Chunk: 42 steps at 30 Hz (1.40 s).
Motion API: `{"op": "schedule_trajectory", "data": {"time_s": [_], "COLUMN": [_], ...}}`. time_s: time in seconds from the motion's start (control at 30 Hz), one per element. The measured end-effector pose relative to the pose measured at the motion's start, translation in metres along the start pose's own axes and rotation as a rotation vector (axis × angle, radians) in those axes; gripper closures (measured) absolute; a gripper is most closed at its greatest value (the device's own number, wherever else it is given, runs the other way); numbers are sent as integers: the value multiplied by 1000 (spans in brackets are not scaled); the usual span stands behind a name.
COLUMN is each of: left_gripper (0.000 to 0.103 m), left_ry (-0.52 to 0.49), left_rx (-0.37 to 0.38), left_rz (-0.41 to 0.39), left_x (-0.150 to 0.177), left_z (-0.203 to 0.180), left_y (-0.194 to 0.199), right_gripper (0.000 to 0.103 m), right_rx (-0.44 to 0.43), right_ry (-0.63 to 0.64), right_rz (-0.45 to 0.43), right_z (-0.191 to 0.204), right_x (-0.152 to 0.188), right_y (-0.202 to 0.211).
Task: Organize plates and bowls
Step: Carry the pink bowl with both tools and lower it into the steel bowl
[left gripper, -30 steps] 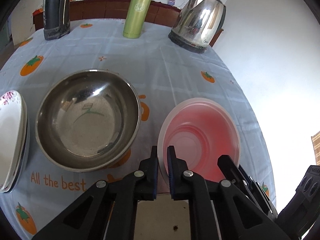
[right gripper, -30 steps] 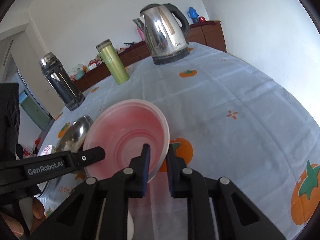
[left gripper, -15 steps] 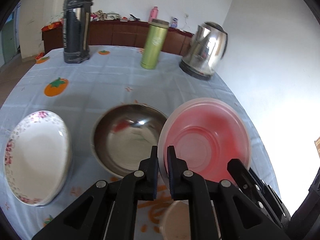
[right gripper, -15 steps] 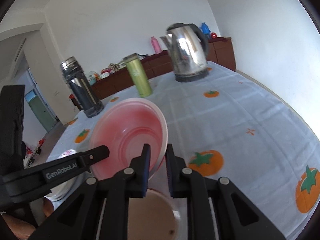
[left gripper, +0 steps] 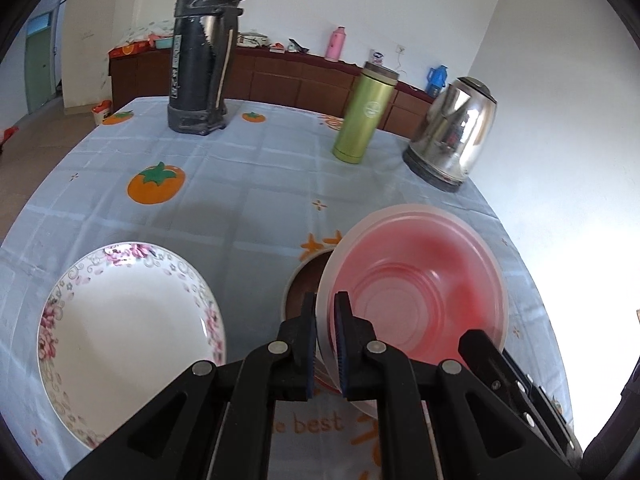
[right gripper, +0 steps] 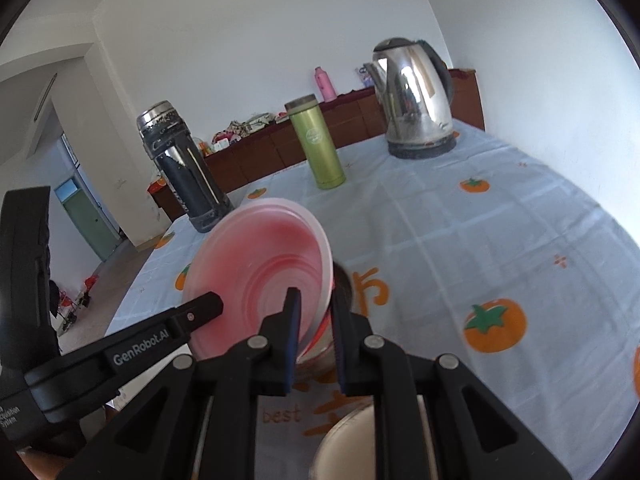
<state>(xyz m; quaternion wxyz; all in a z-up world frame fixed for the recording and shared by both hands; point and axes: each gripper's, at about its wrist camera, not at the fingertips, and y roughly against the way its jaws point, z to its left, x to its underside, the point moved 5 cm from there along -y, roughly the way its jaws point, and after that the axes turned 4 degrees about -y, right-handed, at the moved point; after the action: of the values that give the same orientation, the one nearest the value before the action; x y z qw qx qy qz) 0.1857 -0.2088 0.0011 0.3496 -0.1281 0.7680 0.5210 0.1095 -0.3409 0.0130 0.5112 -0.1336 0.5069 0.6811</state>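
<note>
A translucent pink bowl (left gripper: 416, 292) hangs tilted above the table, held between both grippers. My left gripper (left gripper: 326, 320) is shut on its left rim, and one right finger (left gripper: 480, 344) shows at its near right edge. In the right wrist view my right gripper (right gripper: 316, 320) is shut on the right rim of the pink bowl (right gripper: 260, 272); a left finger (right gripper: 200, 312) reaches in from the left. A steel bowl (left gripper: 300, 284) sits mostly hidden behind the pink one. A white floral plate (left gripper: 128, 320) lies on the table to the left.
At the back of the table (left gripper: 248, 184) stand a dark flask (left gripper: 200, 60), a green tumbler (left gripper: 360, 120) and a steel kettle (left gripper: 452, 136). A pale round dish (right gripper: 356, 436) sits below the right gripper. The table's right edge runs close to a white wall.
Both grippers have carried the pink bowl up and leftward. The steel bowl, in plain sight before, now lies mostly behind it, and the floral plate has come fully into view.
</note>
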Motion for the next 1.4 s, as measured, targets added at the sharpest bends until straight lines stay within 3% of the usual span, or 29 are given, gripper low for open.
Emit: {"op": "schedule_trajectory", "data": {"time_s": [0.47,1.03,1.23,1.4], "left_gripper": [93,92,90,86], "left_ry": [-12,-55,-89,-98], "left_rx": [-67,-118,-150,-131], "left_rz": [15,34,11,-3], "left_x": [-8,-4,-6,-6], "left_z": [14,11,10,8], "left_y": [-27,-39,-37,-37], "right_gripper": [88,84,81,79], "right_rx": [9,1,31,36], "right_ry": [-32,-61,-48,-65], "right_rz": [71,151,115,97], "right_z": [5,-2,-4,-9], "right_x": [7,16,12,10], "right_y": [-31,-38,-29,-27]}}
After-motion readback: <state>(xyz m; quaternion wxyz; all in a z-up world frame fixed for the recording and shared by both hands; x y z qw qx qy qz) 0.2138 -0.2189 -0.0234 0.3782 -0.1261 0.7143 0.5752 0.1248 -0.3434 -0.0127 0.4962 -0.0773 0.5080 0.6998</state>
